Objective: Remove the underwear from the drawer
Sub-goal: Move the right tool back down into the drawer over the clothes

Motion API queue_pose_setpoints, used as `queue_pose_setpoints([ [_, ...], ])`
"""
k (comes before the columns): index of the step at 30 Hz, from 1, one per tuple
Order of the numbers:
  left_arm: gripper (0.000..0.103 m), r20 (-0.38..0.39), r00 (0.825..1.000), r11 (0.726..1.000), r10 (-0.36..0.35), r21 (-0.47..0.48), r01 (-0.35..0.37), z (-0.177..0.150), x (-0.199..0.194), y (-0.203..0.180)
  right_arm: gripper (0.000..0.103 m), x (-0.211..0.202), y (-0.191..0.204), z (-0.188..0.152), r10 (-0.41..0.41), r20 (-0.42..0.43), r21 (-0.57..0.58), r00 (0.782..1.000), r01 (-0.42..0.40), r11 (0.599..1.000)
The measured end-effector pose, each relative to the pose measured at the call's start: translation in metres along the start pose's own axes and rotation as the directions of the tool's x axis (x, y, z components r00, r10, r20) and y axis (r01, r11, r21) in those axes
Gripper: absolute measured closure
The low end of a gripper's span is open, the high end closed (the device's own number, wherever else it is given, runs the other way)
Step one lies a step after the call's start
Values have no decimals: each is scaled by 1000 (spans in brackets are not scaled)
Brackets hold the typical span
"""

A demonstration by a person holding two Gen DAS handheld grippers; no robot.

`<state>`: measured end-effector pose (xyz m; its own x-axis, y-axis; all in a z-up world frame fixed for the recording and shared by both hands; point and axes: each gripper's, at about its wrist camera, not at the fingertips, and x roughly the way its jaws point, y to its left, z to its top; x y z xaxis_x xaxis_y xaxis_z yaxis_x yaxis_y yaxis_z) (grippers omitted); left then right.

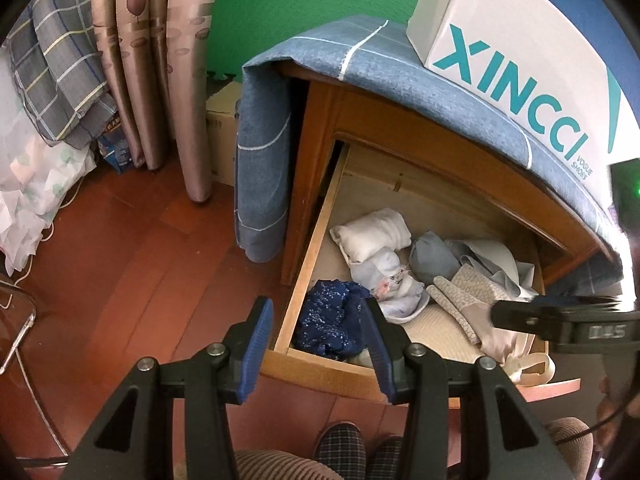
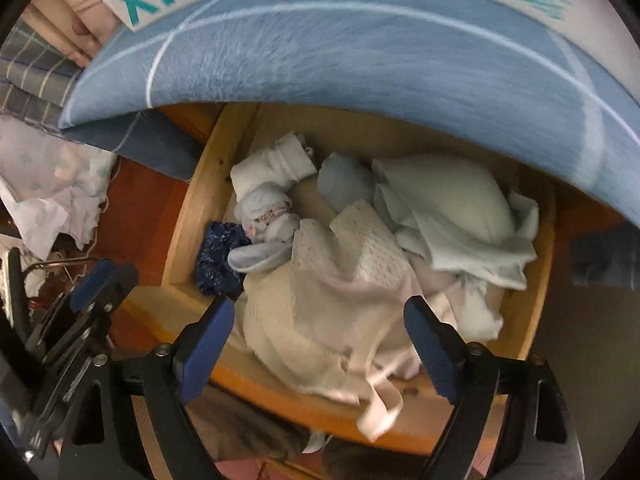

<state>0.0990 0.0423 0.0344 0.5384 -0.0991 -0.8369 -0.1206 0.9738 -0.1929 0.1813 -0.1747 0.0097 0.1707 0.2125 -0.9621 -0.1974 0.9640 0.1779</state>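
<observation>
The wooden drawer (image 1: 308, 272) stands pulled out of the cabinet, full of folded garments. Navy lace underwear (image 1: 332, 320) lies in its front left corner, with a white roll (image 1: 372, 236) and a pale blue piece (image 1: 432, 252) behind it. A cream patterned garment (image 2: 320, 312) fills the front middle, with a strap trailing over the front edge. My right gripper (image 2: 320, 308) hangs open just above that cream garment, which shows between its pads; in the left wrist view the right gripper (image 1: 560, 316) enters from the right. My left gripper (image 1: 316, 308) is open and empty above the drawer's front left corner.
A blue cloth (image 1: 400, 80) drapes over the cabinet top and overhangs the drawer's back. A white shoe box (image 1: 520, 60) sits on it. Curtains (image 1: 160, 60), plaid bedding (image 1: 60, 60) and a cardboard box (image 1: 224, 132) stand left on the wood floor. Slippered feet (image 1: 340, 452) are below.
</observation>
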Motion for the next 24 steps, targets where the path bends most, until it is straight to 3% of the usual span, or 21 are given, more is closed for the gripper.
queue_pose_setpoints([
  [8, 57, -7, 1000, 1000, -19, -23, 19, 0, 2, 3, 18, 37, 12, 16, -82, -15, -80, 997, 80, 994],
  [15, 57, -11, 999, 998, -32, -50, 31, 1, 4, 8, 18, 56, 4, 15, -201, -50, -150, 978, 192, 970],
  [20, 57, -10, 999, 998, -38, -55, 37, 1, 4, 9, 22, 57, -15, 8, -146, -69, -96, 987, 139, 986],
  [24, 57, -12, 999, 997, -38, -60, 37, 1, 6, 9, 36, 57, -39, 3, -26, -76, 45, 997, 30, 999],
])
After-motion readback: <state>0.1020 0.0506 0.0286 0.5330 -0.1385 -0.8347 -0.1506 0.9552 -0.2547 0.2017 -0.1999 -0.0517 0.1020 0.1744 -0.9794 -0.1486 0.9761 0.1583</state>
